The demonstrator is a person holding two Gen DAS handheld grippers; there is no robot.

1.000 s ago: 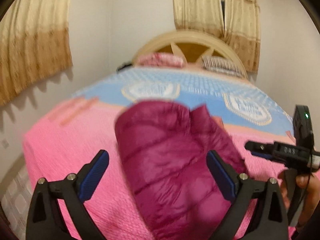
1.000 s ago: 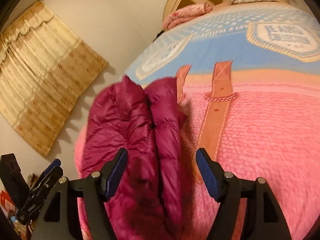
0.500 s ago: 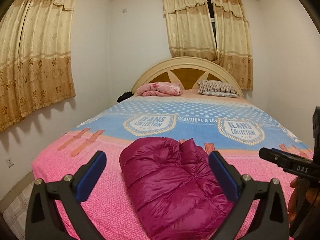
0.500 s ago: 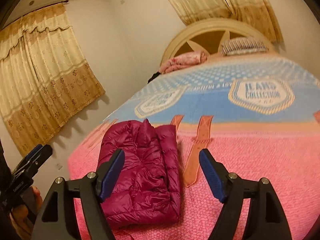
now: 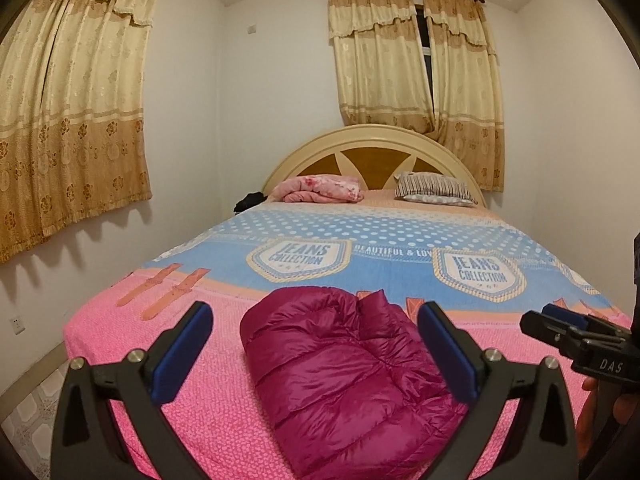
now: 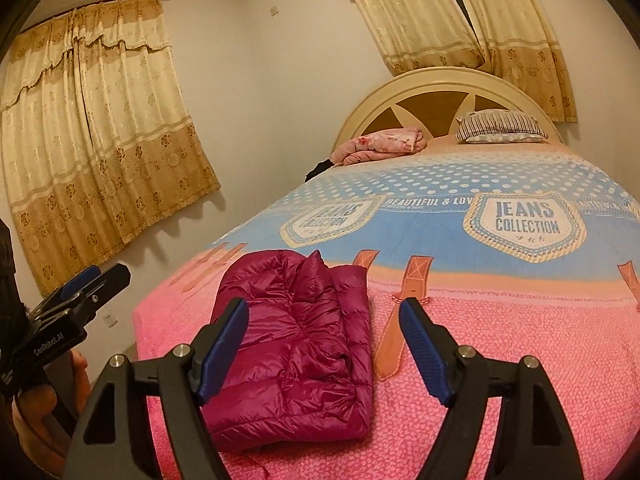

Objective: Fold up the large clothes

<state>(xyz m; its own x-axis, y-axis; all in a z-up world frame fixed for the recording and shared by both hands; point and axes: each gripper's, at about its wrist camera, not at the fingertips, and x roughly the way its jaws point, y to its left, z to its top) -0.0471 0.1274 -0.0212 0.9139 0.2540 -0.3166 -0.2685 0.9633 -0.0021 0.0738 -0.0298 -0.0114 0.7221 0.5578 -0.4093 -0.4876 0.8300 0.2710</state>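
A magenta quilted down jacket (image 5: 344,376) lies folded into a compact bundle on the pink foot end of the bed (image 5: 188,396). It also shows in the right wrist view (image 6: 296,344). My left gripper (image 5: 314,344) is open and empty, held back from and above the jacket, which shows between its fingers. My right gripper (image 6: 322,340) is open and empty, also drawn back, with the jacket under its left finger. The right gripper shows at the right edge of the left wrist view (image 5: 576,340); the left gripper shows at the left edge of the right wrist view (image 6: 80,292).
The bed carries a pink and blue blanket (image 6: 480,216) with badge prints. A folded pink blanket (image 5: 320,194) and a striped pillow (image 5: 434,194) lie by the headboard (image 5: 376,148). Curtains (image 5: 72,120) hang on the left and back walls. Tiled floor (image 5: 28,412) lies left of the bed.
Both grippers have pulled back and up from the jacket, so it looks smaller and the whole bed and room come into view. The jacket stays folded in place.
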